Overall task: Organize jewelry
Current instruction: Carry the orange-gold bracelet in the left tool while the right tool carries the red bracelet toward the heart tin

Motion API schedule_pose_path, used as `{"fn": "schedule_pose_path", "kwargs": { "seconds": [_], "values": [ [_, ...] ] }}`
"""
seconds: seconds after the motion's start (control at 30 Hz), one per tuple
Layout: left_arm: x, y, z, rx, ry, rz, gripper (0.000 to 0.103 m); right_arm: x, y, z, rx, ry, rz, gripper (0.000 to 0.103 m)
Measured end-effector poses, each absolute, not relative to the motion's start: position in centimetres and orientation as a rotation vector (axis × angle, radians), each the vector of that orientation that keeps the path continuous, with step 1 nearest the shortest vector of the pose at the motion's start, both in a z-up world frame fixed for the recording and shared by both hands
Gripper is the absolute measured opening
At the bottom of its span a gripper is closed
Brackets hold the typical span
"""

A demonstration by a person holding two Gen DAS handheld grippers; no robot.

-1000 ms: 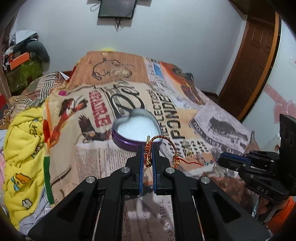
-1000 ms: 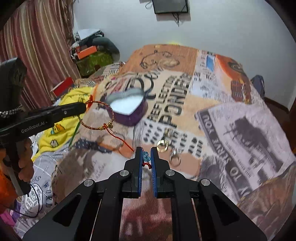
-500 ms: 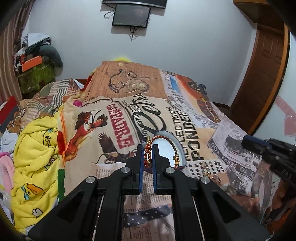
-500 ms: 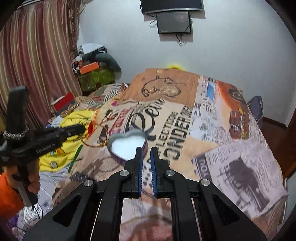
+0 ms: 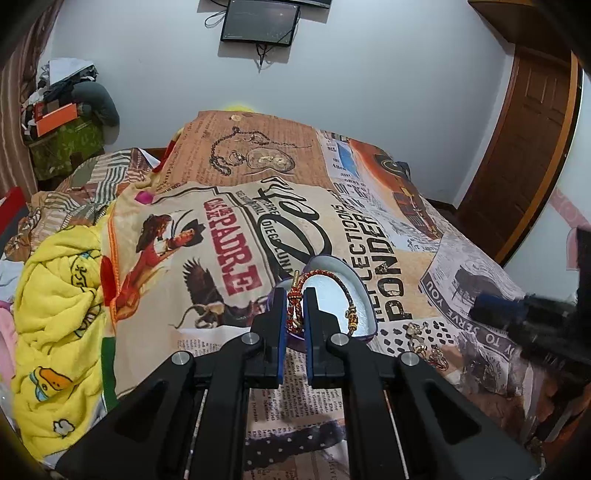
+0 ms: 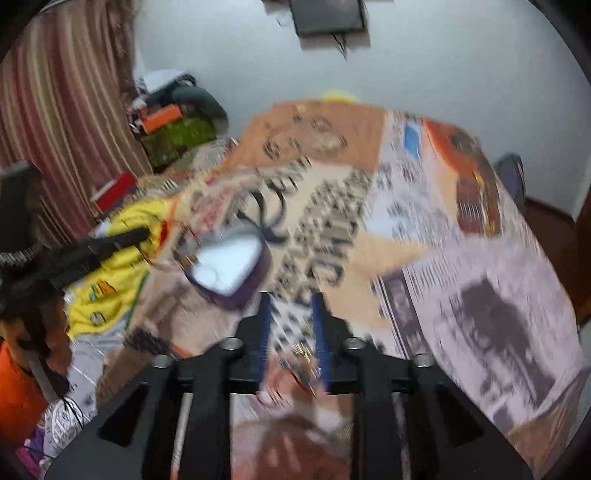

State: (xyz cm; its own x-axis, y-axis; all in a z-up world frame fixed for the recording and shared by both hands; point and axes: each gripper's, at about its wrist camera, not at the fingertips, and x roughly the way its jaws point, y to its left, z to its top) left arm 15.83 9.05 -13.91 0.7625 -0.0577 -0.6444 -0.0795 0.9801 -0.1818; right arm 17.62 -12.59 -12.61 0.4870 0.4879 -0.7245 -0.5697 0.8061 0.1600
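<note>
Between my left fingers (image 5: 294, 314) sits the knotted end of a red-and-gold braided bracelet (image 5: 325, 275); the blue pads are pressed close on it, with only the cord's thickness between them. From that pinch the bracelet arcs up and over to the right, its gold beads hanging above the white inside of a purple heart-shaped box (image 5: 364, 295) that lies on the bed just ahead of my fingertips. Whether the beads touch the lining I cannot tell.

Over on my right side, the fingers (image 6: 291, 314) stand well apart and hold nothing. That view is smeared with motion blur, so small detail is lost. Between and just below those blue pads I make out a few small gold pieces (image 6: 301, 350) lying on the bedspread (image 6: 406, 240), too blurred to name. In the left wrist view the same cluster of gold jewelry shows more clearly, beside the box on its right, resting on the printed newspaper-pattern cover.

Further out, a yellow blanket (image 5: 55, 295) is bunched at the left edge of the bed, a dark screen (image 5: 258, 22) hangs on the pale wall, and a brown wooden door (image 5: 528, 147) stands at the right.
</note>
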Motion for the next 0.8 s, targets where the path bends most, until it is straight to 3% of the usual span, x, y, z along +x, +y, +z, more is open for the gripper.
{"fn": "schedule_pose_path", "kwargs": {
  "seconds": [0.4, 0.8],
  "values": [
    [14.8, 8.1, -14.2, -0.204, 0.710, -0.011, 0.007, 14.9, -12.2, -17.4, -0.146, 1.046, 0.731, 0.032],
    [14.0, 8.2, -13.9, -0.216, 0.699, -0.012, 0.007, 17.4, -11.4, -18.5, -0.130, 1.056, 0.651, 0.033]
  ]
}}
